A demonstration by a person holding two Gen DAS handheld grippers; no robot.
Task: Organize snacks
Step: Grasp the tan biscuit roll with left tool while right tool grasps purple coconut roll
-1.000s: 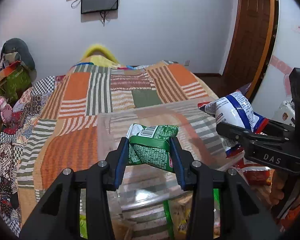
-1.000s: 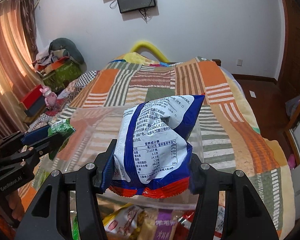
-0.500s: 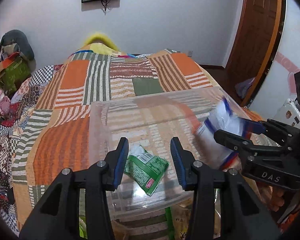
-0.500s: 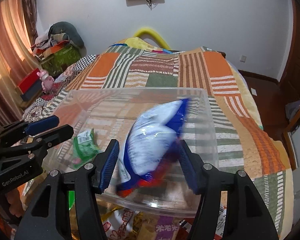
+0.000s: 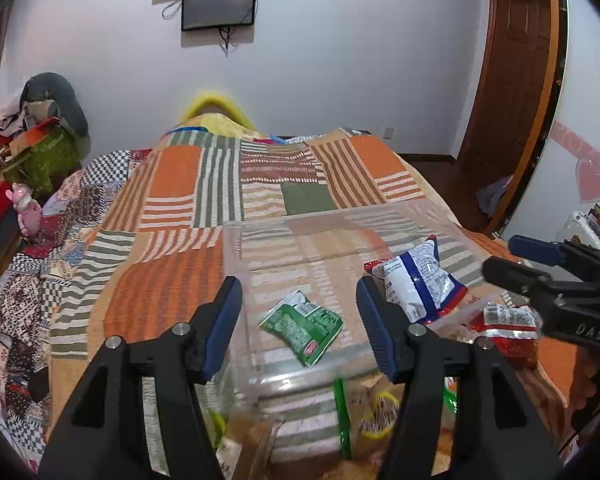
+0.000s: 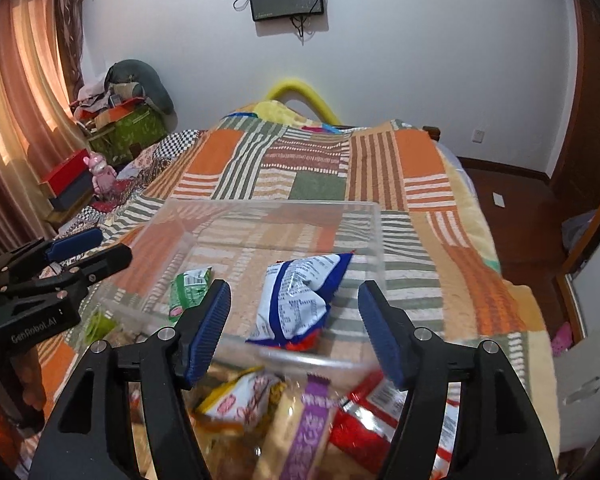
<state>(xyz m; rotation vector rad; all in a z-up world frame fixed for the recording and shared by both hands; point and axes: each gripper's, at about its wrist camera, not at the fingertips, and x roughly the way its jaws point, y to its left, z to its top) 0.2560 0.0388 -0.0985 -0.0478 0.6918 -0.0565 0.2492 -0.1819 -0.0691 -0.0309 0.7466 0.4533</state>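
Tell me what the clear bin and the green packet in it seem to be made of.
Clear bin: probably rigid transparent plastic, glossy; the striped quilt shows through its walls.
Green packet: likely thin printed plastic or foil film; it looks crinkled, with a sealed edge.

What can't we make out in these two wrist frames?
- Loose snack packets in front of the clear plastic bin, right wrist view: motion-blurred, cut by the bottom edge, partly behind the right claw; count unclear.
- Small green packet: print too small, both views.
- Blue-and-white bag: text unreadable.
- Left claw: open, empty.
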